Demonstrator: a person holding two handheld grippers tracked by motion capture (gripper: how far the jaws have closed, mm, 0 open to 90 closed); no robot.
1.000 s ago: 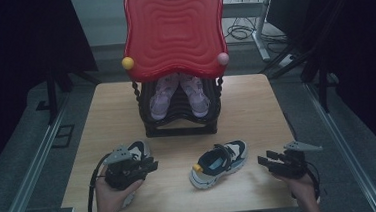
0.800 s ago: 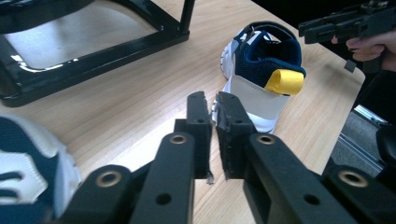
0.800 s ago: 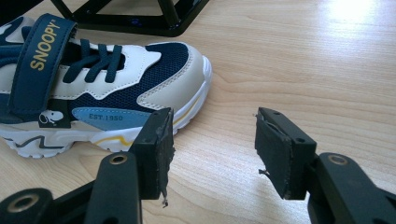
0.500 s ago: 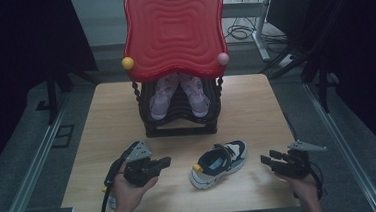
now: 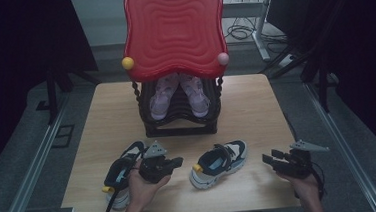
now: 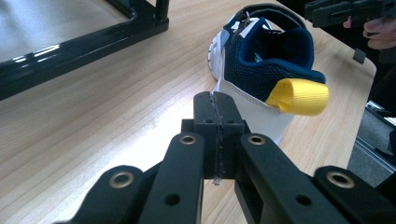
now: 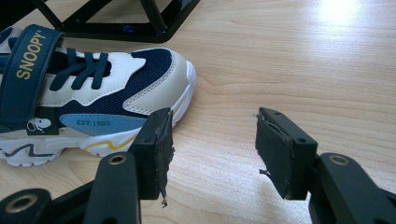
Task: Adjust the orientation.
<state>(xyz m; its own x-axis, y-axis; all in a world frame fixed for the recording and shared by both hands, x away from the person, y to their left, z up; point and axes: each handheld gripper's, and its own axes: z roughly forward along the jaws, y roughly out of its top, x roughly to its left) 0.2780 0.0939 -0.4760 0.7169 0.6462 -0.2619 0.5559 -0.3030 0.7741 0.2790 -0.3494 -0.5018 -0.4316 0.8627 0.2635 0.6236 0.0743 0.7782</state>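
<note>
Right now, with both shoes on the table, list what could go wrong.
1. The left hand-held gripper is shut on nothing just behind the middle shoe; pushed forward like that, it may shove the shoe instead of gripping it.
2. The left shoe lies under that forearm, near the table edge, and could get knocked off.

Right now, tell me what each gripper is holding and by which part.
Nothing is held. The left gripper has its jaws shut on nothing, short of the shoe's heel. The right gripper stands open beside that shoe's toe, with bare table between its pads.
</note>
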